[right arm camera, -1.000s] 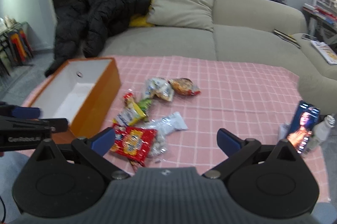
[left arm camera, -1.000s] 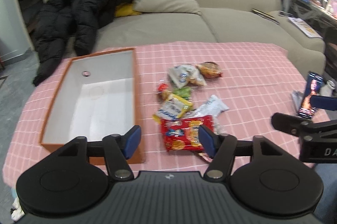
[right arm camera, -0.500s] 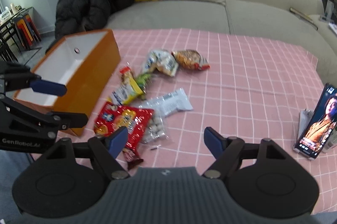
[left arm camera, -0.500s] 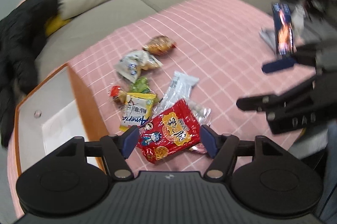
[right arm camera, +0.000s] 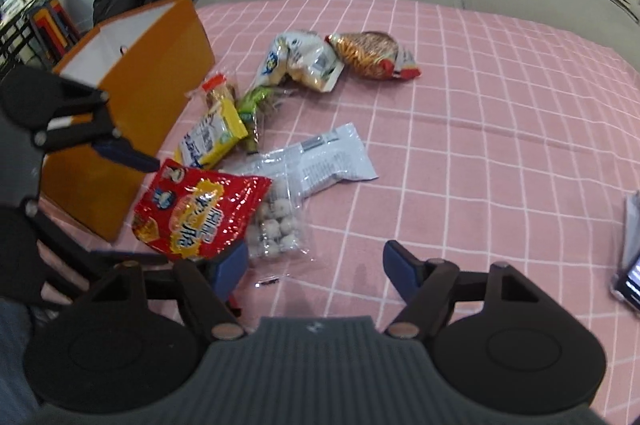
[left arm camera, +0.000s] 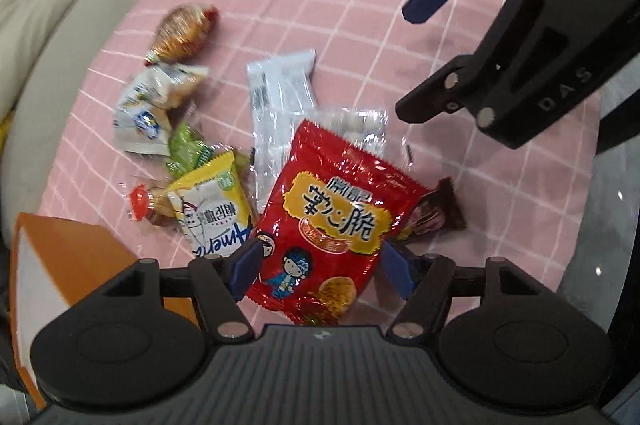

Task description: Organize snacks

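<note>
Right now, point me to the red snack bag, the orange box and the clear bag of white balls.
red snack bag [left arm camera: 332, 221]: left wrist view, on its yellow printed panel.
orange box [right arm camera: 156, 73]: right wrist view, on its outer side wall.
clear bag of white balls [right arm camera: 276, 225]: right wrist view, on the balls inside.

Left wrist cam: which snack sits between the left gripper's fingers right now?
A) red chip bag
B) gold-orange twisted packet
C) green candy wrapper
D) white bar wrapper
A: the red chip bag lies between the blue fingers of the left gripper, whose jaws flank its lower end; I can't tell whether they touch it.
</note>
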Action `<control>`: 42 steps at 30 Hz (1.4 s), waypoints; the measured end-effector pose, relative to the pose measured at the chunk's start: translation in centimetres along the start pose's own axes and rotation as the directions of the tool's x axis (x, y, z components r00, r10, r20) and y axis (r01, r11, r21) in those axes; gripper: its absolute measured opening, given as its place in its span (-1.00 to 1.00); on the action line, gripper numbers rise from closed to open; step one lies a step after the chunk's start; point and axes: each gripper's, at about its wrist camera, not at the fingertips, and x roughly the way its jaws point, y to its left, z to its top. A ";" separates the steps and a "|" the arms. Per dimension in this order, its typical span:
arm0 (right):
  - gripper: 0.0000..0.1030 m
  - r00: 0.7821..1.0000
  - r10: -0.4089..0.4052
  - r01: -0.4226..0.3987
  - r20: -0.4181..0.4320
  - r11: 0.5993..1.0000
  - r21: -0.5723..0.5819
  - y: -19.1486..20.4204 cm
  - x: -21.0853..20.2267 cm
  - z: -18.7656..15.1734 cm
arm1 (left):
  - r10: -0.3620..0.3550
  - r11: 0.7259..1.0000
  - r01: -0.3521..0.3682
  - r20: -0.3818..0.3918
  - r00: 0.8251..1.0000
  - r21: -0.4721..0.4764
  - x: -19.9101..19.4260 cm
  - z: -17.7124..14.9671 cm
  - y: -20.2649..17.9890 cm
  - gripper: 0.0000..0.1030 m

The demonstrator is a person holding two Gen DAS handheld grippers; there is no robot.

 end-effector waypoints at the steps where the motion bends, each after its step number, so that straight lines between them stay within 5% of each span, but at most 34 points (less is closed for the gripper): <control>1: 0.39 1.000 0.004 -0.004 -0.007 1.000 -0.006 -0.1 0.5 0.1 | -0.011 1.000 0.012 -0.011 1.000 0.014 0.4 0.1 0.2 0.54; 13: 0.39 0.998 0.027 -0.030 -0.049 0.998 -0.051 -0.2 3.1 0.1 | -0.089 0.981 0.098 -0.063 0.994 0.167 2.4 1.4 0.9 0.91; 19: 0.39 0.998 0.026 -0.030 -0.056 0.996 -0.079 0.3 3.1 -0.3 | -0.041 0.981 0.066 -0.134 0.990 0.185 4.4 1.7 1.1 0.69; 25: 0.39 0.999 0.005 -0.009 -0.043 0.994 -0.111 0.3 2.6 -0.6 | -0.119 0.984 0.098 -0.139 0.983 -0.147 4.1 2.3 3.2 0.48; 27: 0.39 0.999 -0.005 0.001 -0.042 0.993 -0.115 0.1 2.6 -0.6 | -0.133 0.948 0.085 -0.140 0.981 -0.306 4.0 2.4 3.9 0.45; 30: 0.39 0.999 -0.002 -0.003 -0.037 0.993 -0.117 0.1 2.5 -0.6 | -0.174 0.858 0.103 -0.096 0.980 -0.502 3.7 1.9 4.9 0.41; 35: 0.55 1.000 0.011 -0.012 -0.008 0.986 -0.164 0.6 2.6 -0.6 | -0.149 0.738 0.105 -0.009 0.989 -0.667 2.8 0.3 6.1 0.24; 37: 0.58 1.000 0.014 -0.014 0.000 0.983 -0.183 0.8 2.8 -0.6 | -0.139 0.707 0.114 0.021 0.990 -0.698 1.9 -0.2 6.1 -0.07; 42: 0.58 1.000 0.028 -0.026 0.007 0.979 -0.200 1.6 3.5 -0.2 | -0.103 0.664 0.106 0.050 0.993 -0.741 0.9 -1.0 7.0 -0.26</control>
